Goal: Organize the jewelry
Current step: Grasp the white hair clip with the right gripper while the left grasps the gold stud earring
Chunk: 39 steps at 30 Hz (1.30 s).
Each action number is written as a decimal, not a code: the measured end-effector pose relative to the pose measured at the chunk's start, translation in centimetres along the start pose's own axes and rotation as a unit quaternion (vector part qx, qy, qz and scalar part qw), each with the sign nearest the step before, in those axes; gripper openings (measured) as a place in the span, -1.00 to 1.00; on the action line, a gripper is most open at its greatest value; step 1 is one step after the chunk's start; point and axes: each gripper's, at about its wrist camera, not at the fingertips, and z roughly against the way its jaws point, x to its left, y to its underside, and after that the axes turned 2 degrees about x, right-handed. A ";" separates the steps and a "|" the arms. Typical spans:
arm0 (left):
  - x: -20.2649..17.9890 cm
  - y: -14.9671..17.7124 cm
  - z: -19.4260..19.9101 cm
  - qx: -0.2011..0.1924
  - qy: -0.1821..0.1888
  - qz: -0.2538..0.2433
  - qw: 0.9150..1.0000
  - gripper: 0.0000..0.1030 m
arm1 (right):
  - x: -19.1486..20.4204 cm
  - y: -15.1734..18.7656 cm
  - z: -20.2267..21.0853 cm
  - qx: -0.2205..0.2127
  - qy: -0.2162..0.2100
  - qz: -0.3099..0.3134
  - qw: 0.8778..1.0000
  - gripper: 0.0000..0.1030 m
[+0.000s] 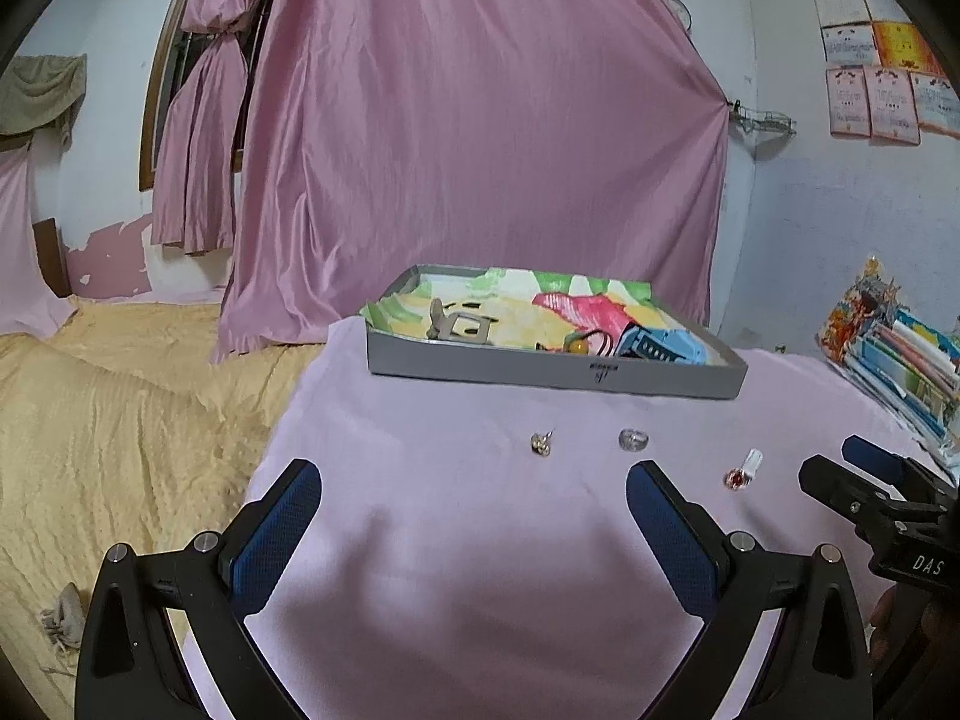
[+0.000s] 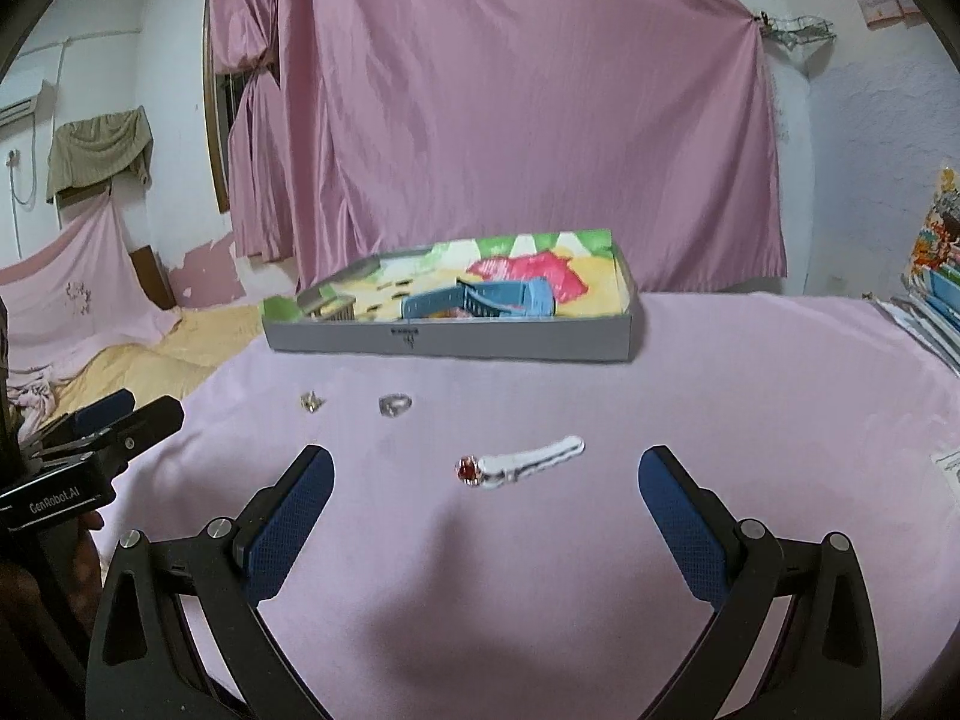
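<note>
Three small jewelry pieces lie on the pink cloth: a gold earring (image 1: 541, 444) (image 2: 312, 401), a silver ring (image 1: 633, 439) (image 2: 394, 404) and a red-stone piece with a white tag (image 1: 741, 471) (image 2: 519, 459). Behind them stands a grey tray (image 1: 540, 369) (image 2: 450, 341) with a colourful liner, holding a blue comb-like item (image 2: 480, 297) and other small items. My left gripper (image 1: 474, 498) is open and empty, short of the earring and ring. My right gripper (image 2: 485, 486) is open and empty, with the red-stone piece just ahead between its fingers.
A yellow bedspread (image 1: 120, 420) lies left of the pink cloth. A stack of books and papers (image 1: 900, 360) sits at the right edge. Pink curtains (image 1: 480, 120) hang behind the tray. Each gripper shows at the edge of the other's view.
</note>
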 end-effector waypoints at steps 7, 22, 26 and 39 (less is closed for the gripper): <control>0.0 -0.1 -1.1 0.026 0.007 -0.003 1.000 0.99 | -1.0 0.2 -1.7 0.051 -0.006 -0.024 0.998 0.94; 0.3 -1.2 -4.2 0.087 0.015 0.017 0.996 0.99 | -0.4 -0.9 -6.2 0.152 0.000 -0.032 0.988 0.94; 0.5 -1.4 -4.7 0.099 0.017 0.023 0.995 0.99 | 0.7 -1.1 -6.9 0.159 -0.014 -0.019 0.987 0.81; 1.4 -2.0 -6.1 0.132 0.038 0.053 0.989 0.98 | 1.3 -3.0 -9.1 0.174 -0.047 -0.025 0.983 -0.21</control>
